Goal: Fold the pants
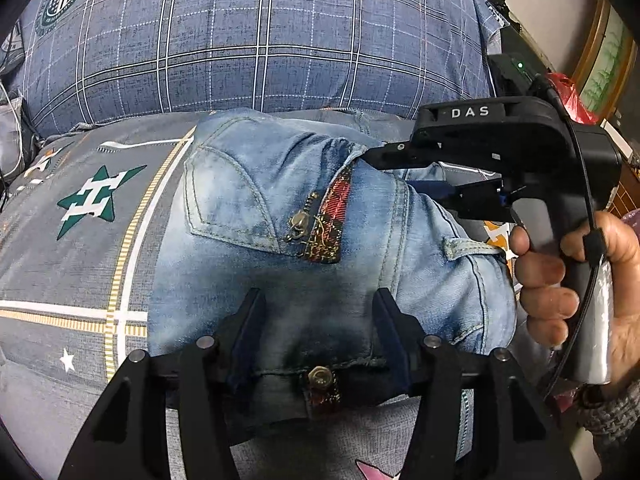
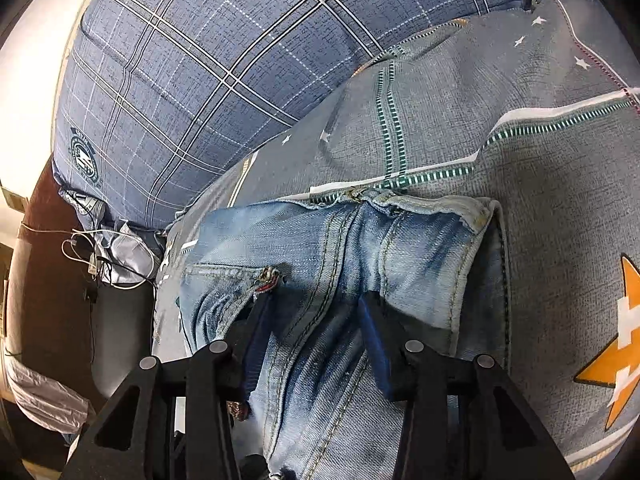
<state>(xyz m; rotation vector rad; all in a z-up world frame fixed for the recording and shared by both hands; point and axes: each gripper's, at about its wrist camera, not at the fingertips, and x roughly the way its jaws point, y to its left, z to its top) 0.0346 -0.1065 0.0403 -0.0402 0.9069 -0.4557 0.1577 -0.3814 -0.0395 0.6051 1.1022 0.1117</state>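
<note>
Light blue jeans (image 1: 312,216) lie bunched on a grey bedspread, with a back pocket, a zip pull and a red plaid trim on top. My left gripper (image 1: 318,300) is open, its fingers resting on the denim above a metal button (image 1: 320,378). My right gripper (image 1: 372,158) shows in the left wrist view at the right, its fingers on the waistband fold. In the right wrist view the jeans (image 2: 360,264) fill the middle and my right gripper (image 2: 316,304) stands open, fingers spread over a seam and pressing on the cloth.
A big blue plaid pillow (image 1: 256,36) lies behind the jeans. The grey bedspread (image 1: 80,248) has star prints and striped lines. White cables (image 2: 100,256) and a dark floor lie off the bed's left side. A red bag (image 1: 568,96) sits at far right.
</note>
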